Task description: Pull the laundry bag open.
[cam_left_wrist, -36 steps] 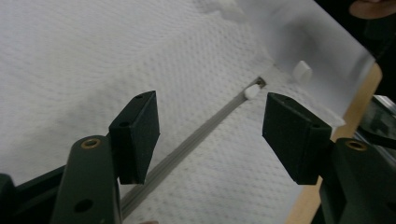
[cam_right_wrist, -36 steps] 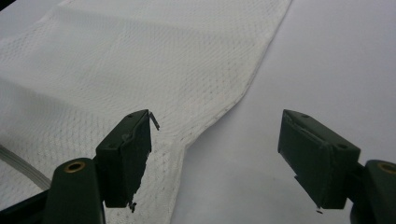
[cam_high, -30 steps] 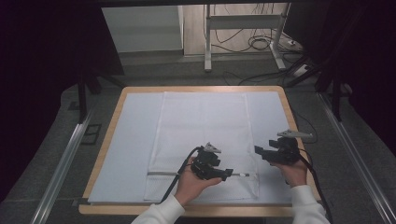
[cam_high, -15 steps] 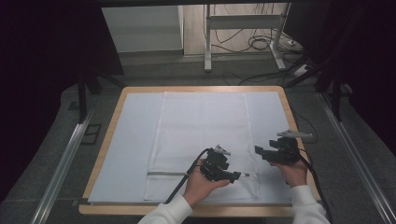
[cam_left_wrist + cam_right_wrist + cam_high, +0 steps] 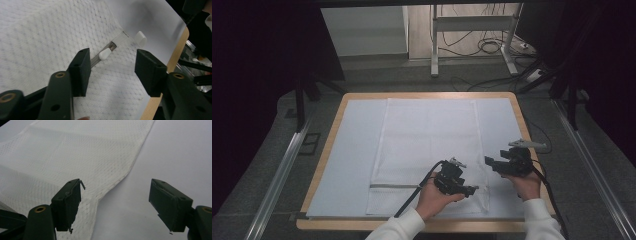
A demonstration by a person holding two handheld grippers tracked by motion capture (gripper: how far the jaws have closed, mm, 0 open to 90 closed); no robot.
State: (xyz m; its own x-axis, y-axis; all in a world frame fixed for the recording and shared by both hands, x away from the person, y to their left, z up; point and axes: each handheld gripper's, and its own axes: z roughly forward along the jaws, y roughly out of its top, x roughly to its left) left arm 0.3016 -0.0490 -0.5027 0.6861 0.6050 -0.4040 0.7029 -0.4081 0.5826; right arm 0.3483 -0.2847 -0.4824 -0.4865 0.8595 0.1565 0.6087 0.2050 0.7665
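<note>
A white mesh bag (image 5: 427, 140) lies flat on the white sheet, with a grey zipper (image 5: 392, 186) running across near its front end. My left gripper (image 5: 472, 190) hovers low over the bag's front right corner. In the left gripper view it (image 5: 113, 62) stands open, with the white zipper pull (image 5: 105, 53) just beyond the gap between its jaws and a second white tab (image 5: 140, 38) at the zipper's end. My right gripper (image 5: 488, 161) is open beside the bag's right edge (image 5: 117, 182), which runs between its jaws (image 5: 118, 195); nothing is held.
The white sheet (image 5: 354, 150) covers a table with a wooden rim (image 5: 412, 95); that rim (image 5: 175, 57) lies close behind the zipper's end. Grey floor, metal rails and cables surround the table. A cable trails from each gripper toward the person.
My left gripper has slid to the right along the zipper toward the bag's right edge. The right gripper has stayed in place.
</note>
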